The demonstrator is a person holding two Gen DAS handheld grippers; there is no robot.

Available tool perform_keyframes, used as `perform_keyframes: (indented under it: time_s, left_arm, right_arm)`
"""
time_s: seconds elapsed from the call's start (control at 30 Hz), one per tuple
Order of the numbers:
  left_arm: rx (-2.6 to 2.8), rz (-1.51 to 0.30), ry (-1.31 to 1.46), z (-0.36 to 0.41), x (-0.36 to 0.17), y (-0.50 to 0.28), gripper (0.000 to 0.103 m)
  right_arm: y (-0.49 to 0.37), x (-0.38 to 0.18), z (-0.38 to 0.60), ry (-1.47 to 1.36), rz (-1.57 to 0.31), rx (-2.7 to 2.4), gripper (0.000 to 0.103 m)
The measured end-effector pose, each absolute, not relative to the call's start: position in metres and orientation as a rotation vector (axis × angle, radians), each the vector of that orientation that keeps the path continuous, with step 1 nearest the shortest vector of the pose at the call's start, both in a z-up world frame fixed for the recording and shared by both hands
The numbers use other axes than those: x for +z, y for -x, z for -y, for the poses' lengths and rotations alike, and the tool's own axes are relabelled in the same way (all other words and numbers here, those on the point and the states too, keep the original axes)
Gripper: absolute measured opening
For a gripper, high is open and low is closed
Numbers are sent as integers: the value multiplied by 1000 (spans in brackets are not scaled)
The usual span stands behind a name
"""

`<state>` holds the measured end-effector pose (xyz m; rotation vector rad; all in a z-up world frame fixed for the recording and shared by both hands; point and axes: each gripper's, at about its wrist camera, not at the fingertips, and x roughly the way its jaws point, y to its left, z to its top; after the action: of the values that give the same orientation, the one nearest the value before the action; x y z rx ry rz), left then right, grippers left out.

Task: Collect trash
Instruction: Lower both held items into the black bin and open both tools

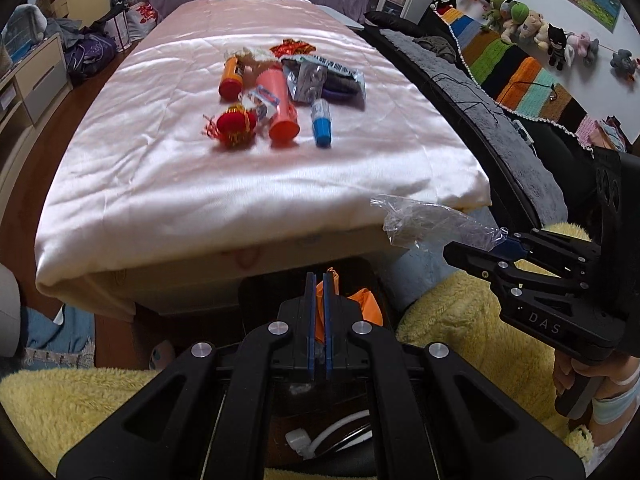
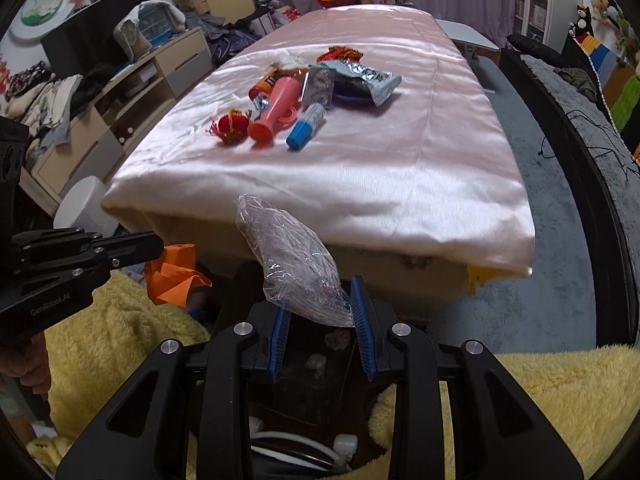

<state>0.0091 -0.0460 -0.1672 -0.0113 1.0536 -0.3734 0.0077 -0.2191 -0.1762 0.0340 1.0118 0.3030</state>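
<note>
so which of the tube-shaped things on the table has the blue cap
The small clear tube lying nearest the table's front edge, right of the pink one. The others have orange or pink ends.

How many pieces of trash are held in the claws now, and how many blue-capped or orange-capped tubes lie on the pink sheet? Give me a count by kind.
Crumpled clear plastic bag in the right claw: 1
Orange paper scrap in the left claw: 1
Blue-capped white tube on the pink satin sheet: 1
Orange-capped tube: 1
Total: 4
</note>
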Motion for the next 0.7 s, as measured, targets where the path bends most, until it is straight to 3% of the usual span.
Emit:
perform_keyframes:
  time_s: [0.3, 0.6, 0.67, 0.7]
  left_arm:
    - [-364, -1155, 1, 51, -235, -1, 2]
    - [-364, -1223, 18, 49, -259, 0, 4]
    - [-350, -1226, 9, 50, -260, 0, 23]
    - [-348, -1223, 8, 50, -260, 0, 27]
  right_arm:
    - [-9, -232, 213, -57, -1158, 295, 31]
    - [-15, -250, 205, -87, -1217, 311, 33]
    - [-18, -251, 204, -101, -1228, 316, 36]
    - [-20, -252, 203, -109, -1231, 319, 39]
